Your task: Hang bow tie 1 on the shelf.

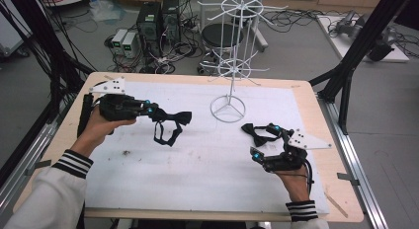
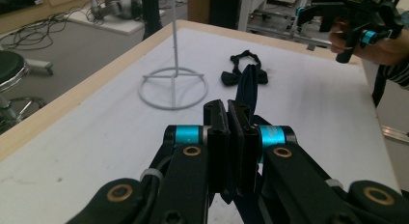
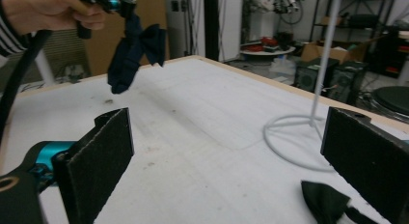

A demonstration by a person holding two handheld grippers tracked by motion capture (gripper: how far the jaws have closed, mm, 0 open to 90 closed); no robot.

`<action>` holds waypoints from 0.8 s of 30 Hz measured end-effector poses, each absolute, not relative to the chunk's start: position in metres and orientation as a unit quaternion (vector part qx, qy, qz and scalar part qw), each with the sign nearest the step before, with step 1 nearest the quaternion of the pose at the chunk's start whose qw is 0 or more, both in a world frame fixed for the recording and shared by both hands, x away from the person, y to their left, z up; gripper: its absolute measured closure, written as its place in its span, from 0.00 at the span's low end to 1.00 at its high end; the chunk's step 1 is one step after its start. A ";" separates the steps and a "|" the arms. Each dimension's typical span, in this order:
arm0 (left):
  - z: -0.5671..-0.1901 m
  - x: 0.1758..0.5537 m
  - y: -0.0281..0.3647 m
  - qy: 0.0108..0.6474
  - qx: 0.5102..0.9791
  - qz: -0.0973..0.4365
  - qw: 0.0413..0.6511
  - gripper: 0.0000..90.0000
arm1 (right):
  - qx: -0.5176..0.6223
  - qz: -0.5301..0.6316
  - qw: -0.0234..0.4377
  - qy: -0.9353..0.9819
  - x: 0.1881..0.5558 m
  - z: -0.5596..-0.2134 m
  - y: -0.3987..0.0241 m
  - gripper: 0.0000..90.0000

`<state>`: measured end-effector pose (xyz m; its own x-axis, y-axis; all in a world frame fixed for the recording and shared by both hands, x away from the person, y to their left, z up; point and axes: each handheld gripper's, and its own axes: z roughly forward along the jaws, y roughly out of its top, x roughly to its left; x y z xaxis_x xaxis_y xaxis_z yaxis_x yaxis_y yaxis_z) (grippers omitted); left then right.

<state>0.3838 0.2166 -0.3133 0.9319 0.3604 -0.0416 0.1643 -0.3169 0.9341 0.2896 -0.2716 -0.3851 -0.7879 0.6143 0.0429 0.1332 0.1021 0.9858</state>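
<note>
My left gripper is shut on a black bow tie, held above the white mat with its strap loop dangling. In the left gripper view the jaws press together on the dark strap. A second black bow tie lies on the mat near the wire stand's round base. My right gripper hovers over it, wide open with nothing between the pads. In the right gripper view that bow tie peeks in at the bottom right, and the held bow tie hangs at the top left.
The white wire display stand rises from the mat's far middle. The wooden table edge frames the white mat. Computers, a stool and cables sit on the floor beyond. A black frame post stands at the right.
</note>
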 end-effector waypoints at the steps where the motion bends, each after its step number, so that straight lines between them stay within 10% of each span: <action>1: -0.313 0.384 0.213 0.158 0.807 0.084 0.563 0.96 | 0.258 0.616 0.191 0.720 0.291 -0.383 -0.270 0.04; 24: -0.307 0.376 0.155 0.112 0.794 0.059 0.595 0.96 | 0.184 0.621 0.094 0.756 0.328 -0.350 -0.233 0.04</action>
<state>0.3759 0.1547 -0.3072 0.9679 0.2481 -0.0403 0.1083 -0.2670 0.9576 0.3278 -0.2331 -0.3504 -0.9150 0.3942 0.0862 0.1609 0.1605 0.9738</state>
